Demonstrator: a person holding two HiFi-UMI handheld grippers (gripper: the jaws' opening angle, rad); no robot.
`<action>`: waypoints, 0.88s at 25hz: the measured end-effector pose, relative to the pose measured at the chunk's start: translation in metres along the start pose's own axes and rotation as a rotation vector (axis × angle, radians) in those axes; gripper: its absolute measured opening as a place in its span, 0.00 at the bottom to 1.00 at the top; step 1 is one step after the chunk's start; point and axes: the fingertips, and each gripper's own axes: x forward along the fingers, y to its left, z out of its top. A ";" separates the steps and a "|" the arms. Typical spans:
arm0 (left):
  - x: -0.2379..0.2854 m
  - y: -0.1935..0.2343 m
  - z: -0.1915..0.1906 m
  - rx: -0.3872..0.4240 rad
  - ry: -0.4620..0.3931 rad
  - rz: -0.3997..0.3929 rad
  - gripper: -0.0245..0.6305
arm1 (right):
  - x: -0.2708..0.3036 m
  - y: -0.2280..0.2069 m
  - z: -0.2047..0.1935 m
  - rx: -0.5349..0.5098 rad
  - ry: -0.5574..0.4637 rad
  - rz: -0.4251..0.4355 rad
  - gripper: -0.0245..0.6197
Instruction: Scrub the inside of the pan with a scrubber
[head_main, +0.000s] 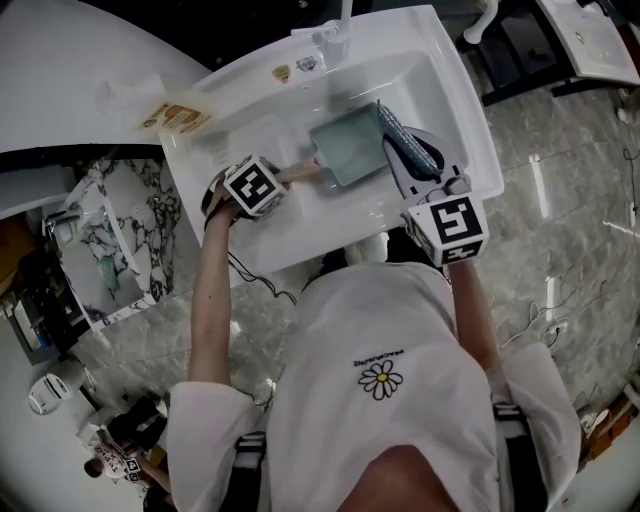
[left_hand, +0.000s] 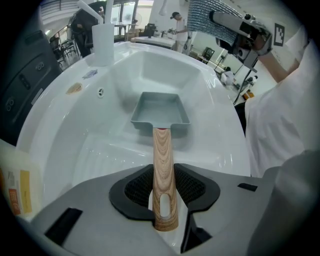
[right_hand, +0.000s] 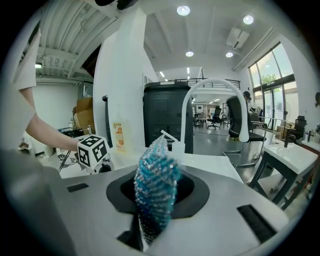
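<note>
A grey-blue rectangular pan (head_main: 348, 145) (left_hand: 160, 112) lies flat in the white sink (head_main: 440, 90), its wooden handle (left_hand: 162, 165) pointing toward me. My left gripper (left_hand: 164, 187) (head_main: 283, 178) has both pads against that handle near its hole, shut on it. My right gripper (right_hand: 155, 195) (head_main: 425, 170) is shut on a blue and silver mesh scrubber (right_hand: 155, 185) (head_main: 395, 130). It is held up over the sink's right rim, beside the pan's right edge and clear of it. The left gripper view shows the scrubber (left_hand: 205, 15) well above the pan.
The faucet (head_main: 335, 35) (right_hand: 215, 100) stands at the sink's far rim, with a white pump bottle (right_hand: 175, 142) close by. A white cylinder (left_hand: 102, 42) and small stickers (left_hand: 75, 88) sit on the far left rim. A white counter (head_main: 90, 70) lies left of the sink.
</note>
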 end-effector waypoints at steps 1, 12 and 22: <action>-0.001 0.000 -0.001 0.007 0.002 0.003 0.25 | 0.003 0.000 -0.002 -0.006 0.015 0.015 0.14; -0.021 0.001 -0.009 0.025 0.014 0.059 0.25 | 0.091 -0.005 -0.112 0.002 0.491 0.334 0.14; -0.022 0.000 -0.010 0.033 0.034 0.074 0.25 | 0.157 -0.034 -0.214 0.155 1.062 0.359 0.14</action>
